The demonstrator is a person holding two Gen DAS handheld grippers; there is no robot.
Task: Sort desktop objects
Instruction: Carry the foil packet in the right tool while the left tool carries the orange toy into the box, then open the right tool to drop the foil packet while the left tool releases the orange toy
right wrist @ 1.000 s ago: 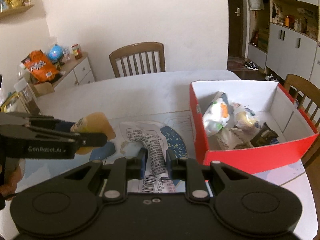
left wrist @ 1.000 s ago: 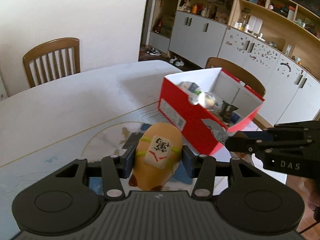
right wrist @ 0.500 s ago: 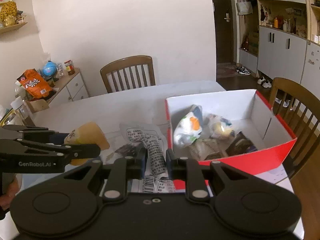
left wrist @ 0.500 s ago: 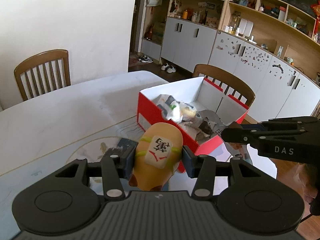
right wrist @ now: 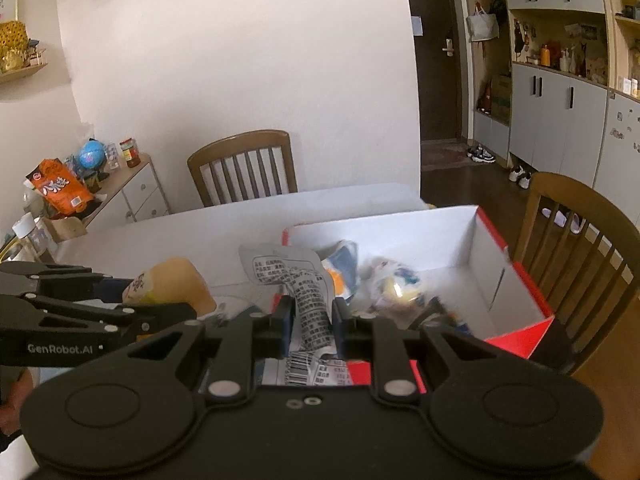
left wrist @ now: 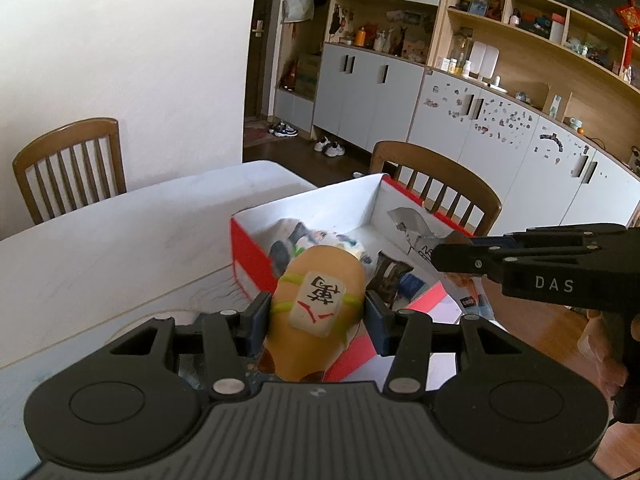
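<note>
My left gripper (left wrist: pixel 316 316) is shut on a tan squishy toy (left wrist: pixel 316 308) with a mahjong tile on its top, held above the near edge of the red box (left wrist: pixel 250 256). My right gripper (right wrist: pixel 308 320) is shut on a crumpled printed wrapper (right wrist: pixel 304 292), held over the box's near left corner. The red box with white inside walls (right wrist: pixel 492 256) holds several snack packets (right wrist: pixel 392 284). In the left wrist view the right gripper (left wrist: pixel 452 254) comes in from the right with the wrapper (left wrist: pixel 416 228). The left gripper and toy (right wrist: pixel 168 284) show at the left of the right wrist view.
The box stands on a white table (left wrist: pixel 120 232) with a printed mat. Wooden chairs stand behind the table (right wrist: pixel 244 168) and to the right of the box (right wrist: pixel 580 240). A low cabinet with snacks and bottles (right wrist: pixel 96 184) is at far left. White cupboards (left wrist: pixel 480 128) line the back wall.
Both grippers have risen and moved forward toward the red box with their loads. The toy and the wrapper now hang over the box's near edge.
</note>
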